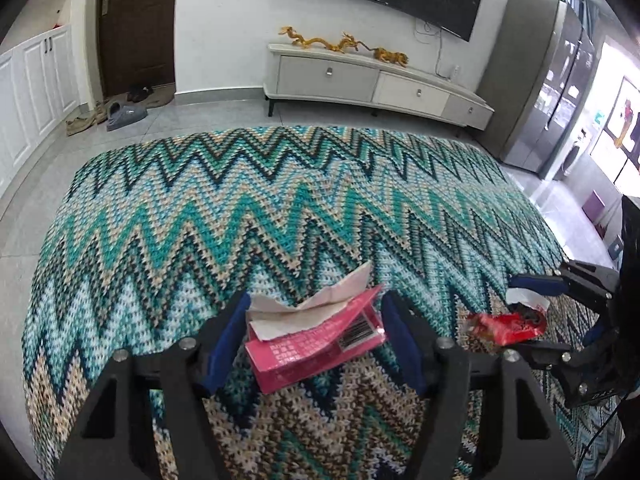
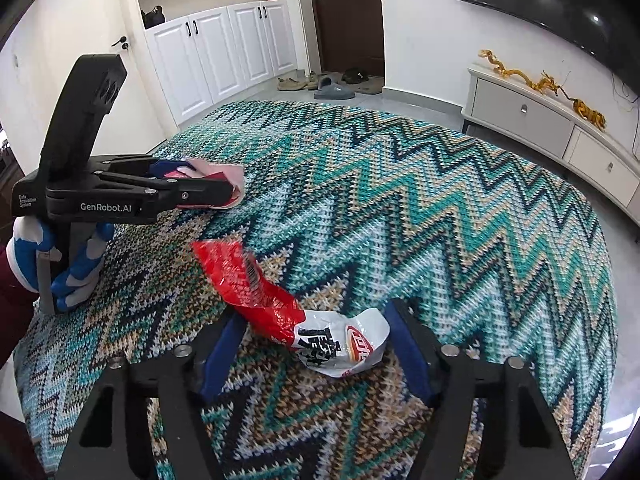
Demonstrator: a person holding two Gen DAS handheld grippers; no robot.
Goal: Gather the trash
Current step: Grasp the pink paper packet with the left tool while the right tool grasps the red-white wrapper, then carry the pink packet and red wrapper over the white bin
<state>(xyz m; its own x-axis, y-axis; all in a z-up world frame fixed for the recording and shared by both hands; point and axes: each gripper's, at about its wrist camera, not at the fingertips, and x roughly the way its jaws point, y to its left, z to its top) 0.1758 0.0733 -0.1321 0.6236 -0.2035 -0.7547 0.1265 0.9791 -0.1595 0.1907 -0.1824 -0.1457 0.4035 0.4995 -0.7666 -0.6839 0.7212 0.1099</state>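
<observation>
Two pieces of trash lay on the zigzag-knit cloth [image 1: 280,208] when we looked along our grippers. We take the pink box [image 1: 316,344] as our landmark: it rested flat on the cloth with a torn, creased sheet of white paper [image 1: 308,304] lying across its top.

Our left gripper [image 1: 314,344] straddled the pink box, one blue pad on each side of it. The left-side pad seemed to meet the paper's edge and the right-side pad stood just beside the box's corner; we could not tell whether either pad pressed. From the right wrist camera the same gripper [image 2: 236,190] showed in side view, held by a blue-and-white gloved hand [image 2: 76,268], its tips around the pink and white edges of the box.

Just to the right of the pink box lay a crumpled red-and-white snack bag [image 2: 304,312]. Our right gripper [image 2: 310,344] framed the white printed end of that bag, its fingers at a middling width. The right-side pad touched the bag's edge, while a gap showed between the left-side pad and the red part.

Well beyond the pink box, past the cloth's far edge, stood a low white cabinet [image 1: 380,84] bearing golden dragon figures [image 1: 344,46].
</observation>
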